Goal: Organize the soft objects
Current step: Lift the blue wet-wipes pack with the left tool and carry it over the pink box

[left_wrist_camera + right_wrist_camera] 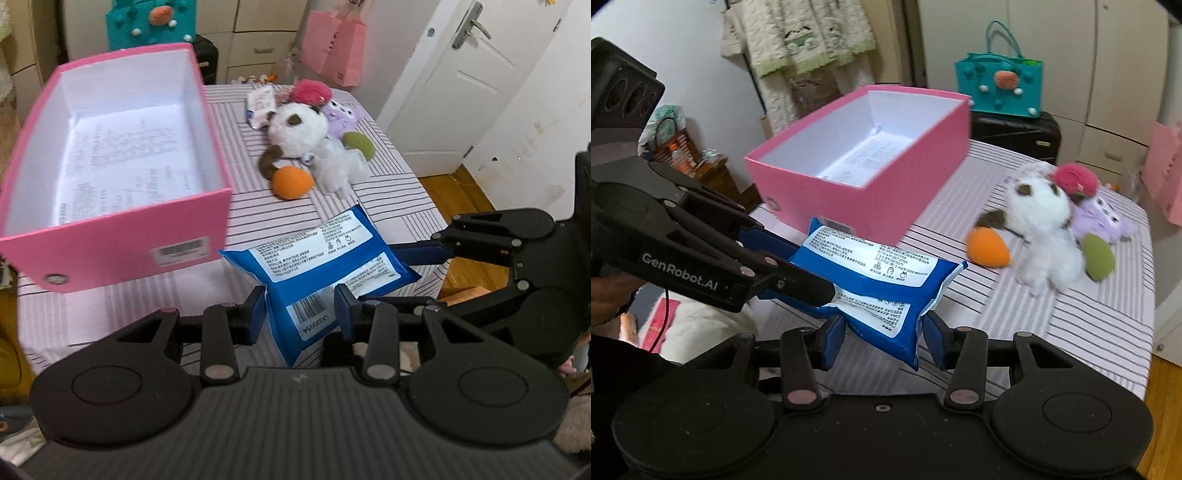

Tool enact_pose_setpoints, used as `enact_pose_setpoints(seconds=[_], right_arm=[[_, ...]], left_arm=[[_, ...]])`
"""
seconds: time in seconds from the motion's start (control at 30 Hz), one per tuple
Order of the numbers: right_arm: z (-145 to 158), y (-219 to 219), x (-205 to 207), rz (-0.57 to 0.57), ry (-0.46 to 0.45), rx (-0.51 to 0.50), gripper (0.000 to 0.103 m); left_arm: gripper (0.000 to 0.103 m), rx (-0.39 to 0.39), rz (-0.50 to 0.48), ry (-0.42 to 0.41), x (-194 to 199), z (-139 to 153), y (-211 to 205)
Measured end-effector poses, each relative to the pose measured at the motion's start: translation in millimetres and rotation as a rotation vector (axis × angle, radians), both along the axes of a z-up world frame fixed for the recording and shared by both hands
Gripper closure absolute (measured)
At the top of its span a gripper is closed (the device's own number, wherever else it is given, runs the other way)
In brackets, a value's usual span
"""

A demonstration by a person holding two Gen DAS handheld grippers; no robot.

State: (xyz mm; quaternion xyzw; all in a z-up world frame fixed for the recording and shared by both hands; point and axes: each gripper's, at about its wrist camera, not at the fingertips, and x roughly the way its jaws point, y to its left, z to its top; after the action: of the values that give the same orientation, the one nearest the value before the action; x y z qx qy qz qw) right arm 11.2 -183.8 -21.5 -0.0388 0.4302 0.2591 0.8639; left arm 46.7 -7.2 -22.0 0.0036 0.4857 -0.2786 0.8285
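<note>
Both tools (300, 317) (882, 341) pinch packet (325, 254) edges.

Left gripper (301, 314) and right gripper (882, 341) both held level, fingers pointing forward, pads pressed against opposite ends of one pack (each visible in the other's view).

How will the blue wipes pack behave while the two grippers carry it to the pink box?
The blue wipes pack probably sags: its film bulges and creases between the left gripper and right gripper, so it seems soft, not stiff. The glossy wrapper may slip under a loose grip. It looks unlikely to roll, being flat, and should drop easily into the pink box.
</note>
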Motion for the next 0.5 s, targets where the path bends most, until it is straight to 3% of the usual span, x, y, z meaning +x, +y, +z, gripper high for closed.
enact_pose_setpoints(seconds=[0.17, 0.33, 0.5], right_arm=[[21, 25, 5, 0.065, -0.048, -0.005, 0.051], [34, 46, 18, 0.105, -0.129, -0.022, 0.051], [40, 61, 34, 0.108, -0.206, -0.015, 0.051]], left_arm=[[0.065, -0.011, 0.04, -0.024, -1, 20, 29], [0.065, -0.016, 0.081, -0.101, 4, 34, 50], [0.065, -0.068, 0.14, -0.117, 26, 40, 74]])
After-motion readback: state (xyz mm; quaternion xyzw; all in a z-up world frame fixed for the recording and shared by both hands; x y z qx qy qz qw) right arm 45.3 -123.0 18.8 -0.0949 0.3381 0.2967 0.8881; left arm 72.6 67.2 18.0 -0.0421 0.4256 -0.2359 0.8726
